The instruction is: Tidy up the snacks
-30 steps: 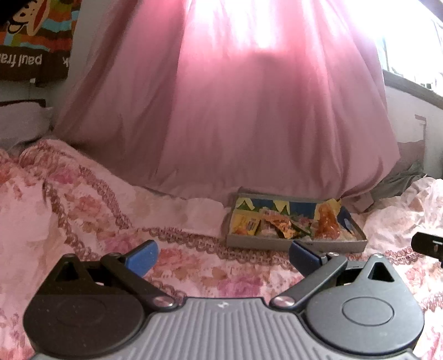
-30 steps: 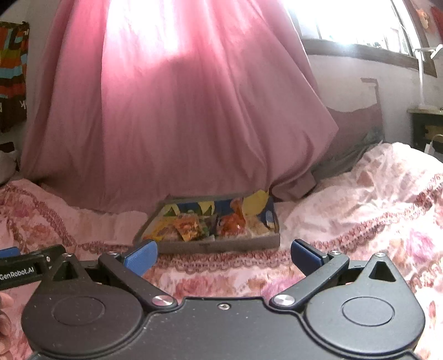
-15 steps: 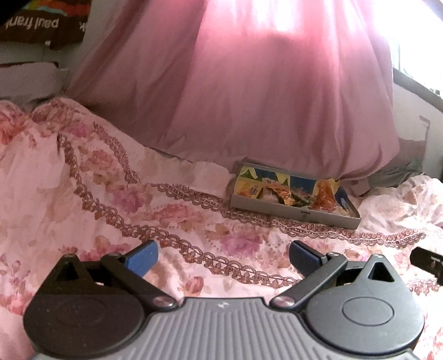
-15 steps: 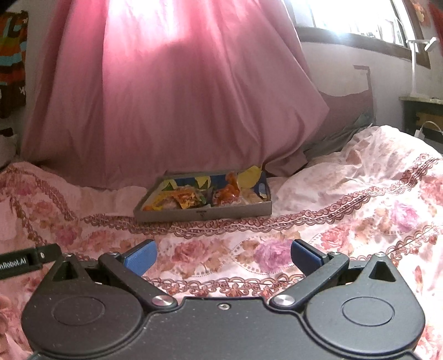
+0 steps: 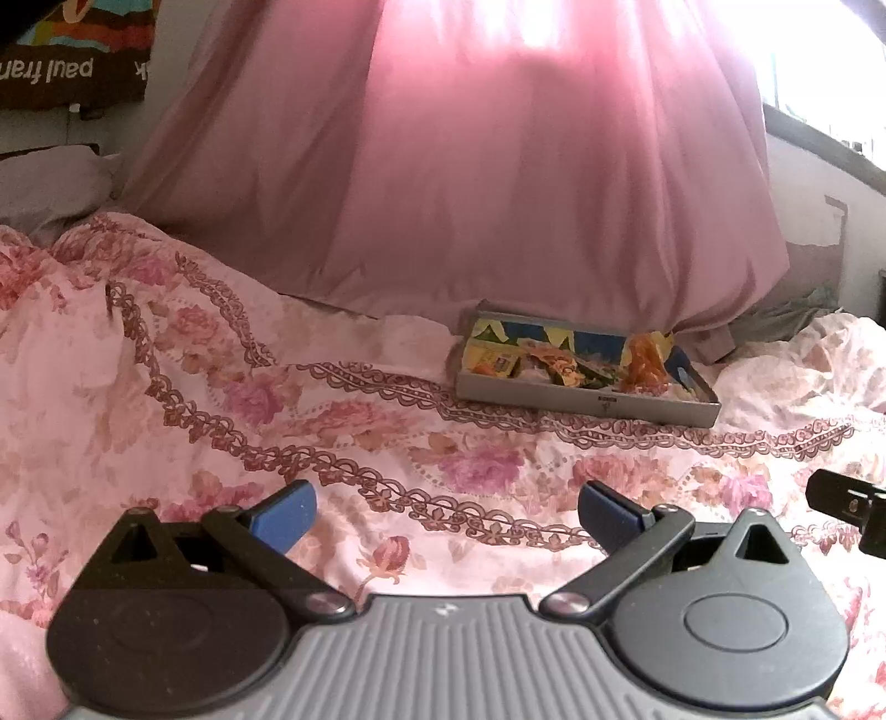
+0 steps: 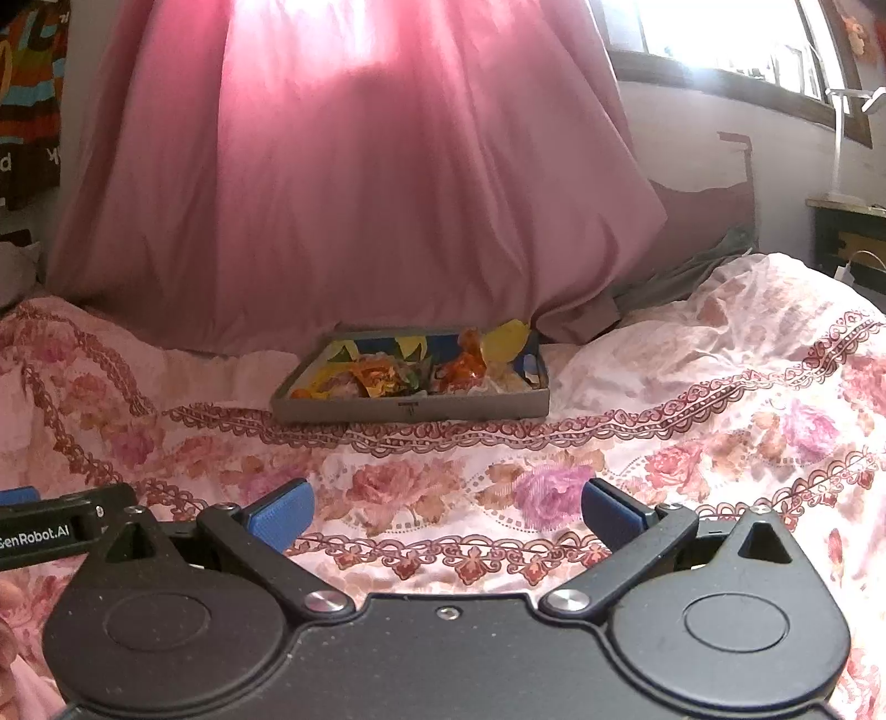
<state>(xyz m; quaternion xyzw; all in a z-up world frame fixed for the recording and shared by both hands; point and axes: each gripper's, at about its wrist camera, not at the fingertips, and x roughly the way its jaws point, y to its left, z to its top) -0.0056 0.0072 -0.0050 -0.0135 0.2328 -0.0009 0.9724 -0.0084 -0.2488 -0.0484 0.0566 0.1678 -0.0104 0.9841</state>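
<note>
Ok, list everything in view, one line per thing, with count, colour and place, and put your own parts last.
box: one, grey, shallow, open, on the bedspread in front of the curtain.
snack packets: several, orange, yellow and green, piled in the box; exact count unclear.
bedspread: one, pink floral with lace-pattern bands, covering the bed.
curtain: one, pink, hanging behind the box, backlit.
window: one, bright, upper right.
lamp: one, white, on a dark stand at far right.
printed bag: one, multicoloured, upper left.
left claw: one, black with blue pads, open, empty, above the bedspread.
right claw: one, black with blue pads, open, empty.
</note>
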